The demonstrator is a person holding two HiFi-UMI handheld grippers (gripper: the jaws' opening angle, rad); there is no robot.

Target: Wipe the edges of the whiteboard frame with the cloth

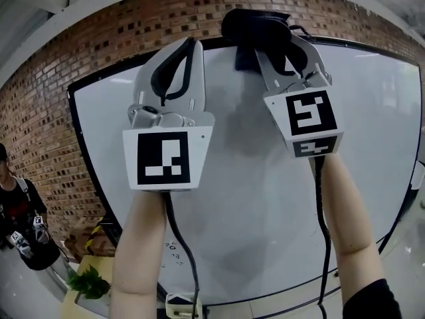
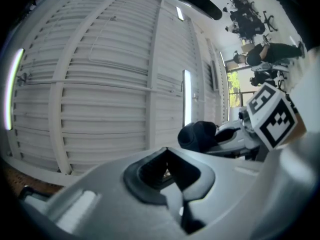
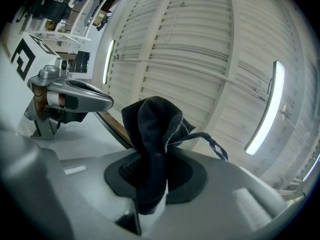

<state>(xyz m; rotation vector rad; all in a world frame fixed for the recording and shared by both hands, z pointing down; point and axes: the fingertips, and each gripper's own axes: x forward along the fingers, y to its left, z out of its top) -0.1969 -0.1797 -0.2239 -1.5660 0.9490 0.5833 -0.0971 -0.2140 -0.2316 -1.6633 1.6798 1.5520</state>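
Note:
The whiteboard (image 1: 252, 198) hangs on a brick wall, edged by a thin black frame (image 1: 74, 121). My right gripper (image 1: 269, 32) is shut on a dark cloth (image 1: 255, 24), which sits bunched at the frame's top edge. In the right gripper view the cloth (image 3: 152, 134) sticks up from between the jaws of that gripper (image 3: 157, 173), with the dark frame edge (image 3: 112, 129) just behind it. My left gripper (image 1: 188, 44) is raised beside it, lower and to the left, in front of the board. It is shut (image 2: 167, 156) with nothing held.
A person in dark clothes (image 1: 20, 228) stands at the lower left, beyond the board. A green plant (image 1: 89, 283) and a yellow-black striped object (image 1: 99, 234) sit below the board's left corner. Both gripper views show a white slatted ceiling with strip lights (image 3: 265, 109).

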